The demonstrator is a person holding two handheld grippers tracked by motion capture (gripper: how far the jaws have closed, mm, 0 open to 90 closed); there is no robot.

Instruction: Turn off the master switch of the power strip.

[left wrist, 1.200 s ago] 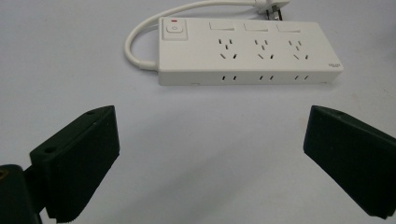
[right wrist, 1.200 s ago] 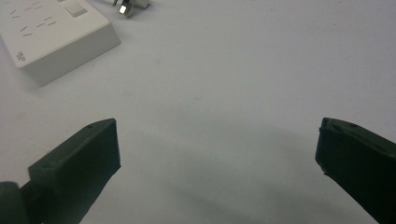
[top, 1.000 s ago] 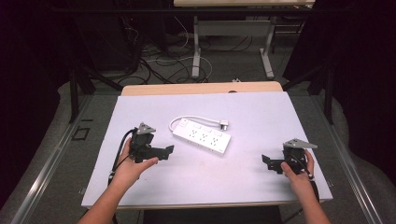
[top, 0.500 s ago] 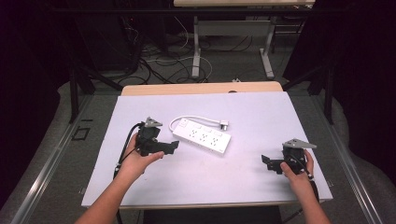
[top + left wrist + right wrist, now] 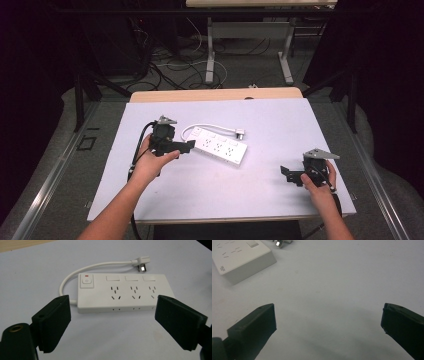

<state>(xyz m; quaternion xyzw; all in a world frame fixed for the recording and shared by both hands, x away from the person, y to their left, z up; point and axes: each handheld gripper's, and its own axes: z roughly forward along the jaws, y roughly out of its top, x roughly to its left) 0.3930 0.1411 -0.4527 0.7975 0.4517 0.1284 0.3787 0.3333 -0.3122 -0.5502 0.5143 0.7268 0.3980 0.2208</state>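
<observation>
While your left tool (image 5: 189, 146) hangs just left of the power strip (image 5: 220, 147), nothing has been grasped: its jaws stand spread, they have just been closing a little, and the gap between them holds only bare bench; the strip sits beyond the pads, untouched. From the left gripper view you face the strip's long side, its switch (image 5: 86, 281) at the left end of the strip and three socket groups running off to the right. The strip lies flat on the white bench (image 5: 260, 190), near its middle. Its short white cord (image 5: 82, 271) loops out from the switch end and curls behind the strip, ending in the plug (image 5: 142, 263), which rests on the bench just behind the strip.

Well to the right of the strip, your right tool (image 5: 286, 173) sits low near the bench's front edge, jaws spread wide and empty, pointing back toward the strip, whose corner shows far off in the right gripper view.

I judge the work barely begun: the approach is under way, and the grip and everything after it are still to do.
</observation>
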